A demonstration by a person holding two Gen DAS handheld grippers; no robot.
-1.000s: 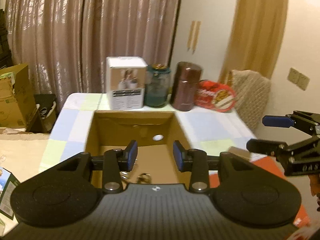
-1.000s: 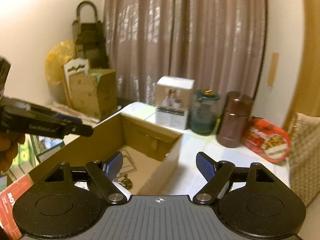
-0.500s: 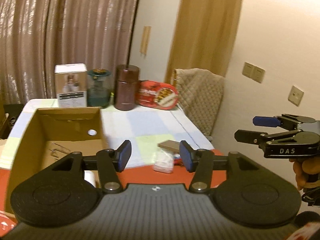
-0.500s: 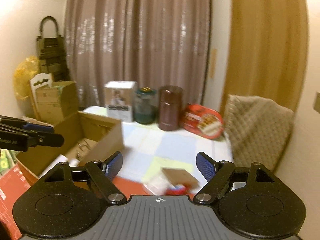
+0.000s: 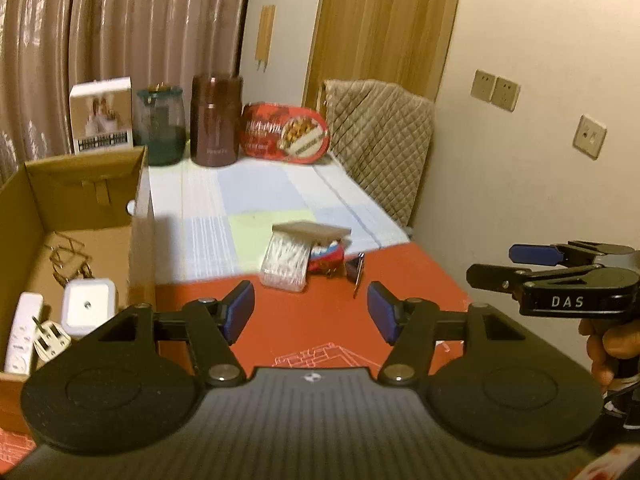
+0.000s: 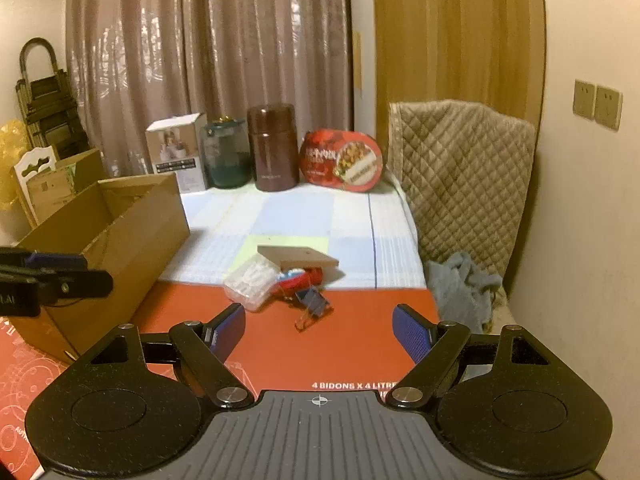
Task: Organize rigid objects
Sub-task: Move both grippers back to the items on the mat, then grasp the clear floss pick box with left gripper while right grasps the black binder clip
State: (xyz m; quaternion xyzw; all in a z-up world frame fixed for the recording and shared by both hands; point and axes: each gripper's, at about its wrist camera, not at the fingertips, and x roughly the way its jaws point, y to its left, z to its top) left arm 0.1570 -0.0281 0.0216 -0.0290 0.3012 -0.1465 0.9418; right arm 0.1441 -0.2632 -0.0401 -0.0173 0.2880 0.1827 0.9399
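Note:
A small pile lies where the red mat meets the checked cloth: a clear box of cotton swabs [image 5: 285, 261] [image 6: 251, 280], a brown flat board [image 5: 311, 230] [image 6: 297, 257] on top, a red object [image 5: 327, 257] [image 6: 301, 278] and a blue binder clip [image 6: 313, 303]. An open cardboard box [image 5: 138, 216] [image 6: 132, 232] at the left holds a white adapter [image 5: 87, 307], a plug and wire clips. My left gripper [image 5: 311, 313] is open and empty above the mat. My right gripper [image 6: 318, 333] is open and empty, in front of the pile.
At the back of the table stand a white carton [image 6: 176, 151], a green glass jar [image 6: 226, 153], a brown canister [image 6: 272, 147] and a red snack tin [image 6: 342, 160]. A quilted chair back [image 6: 460, 168] and a grey cloth [image 6: 464, 284] are at the right. Boxes are stacked at the far left.
Both views have swung right from the cardboard box toward the pile and come closer to it. Both grippers stay open; the left one has opened wider.

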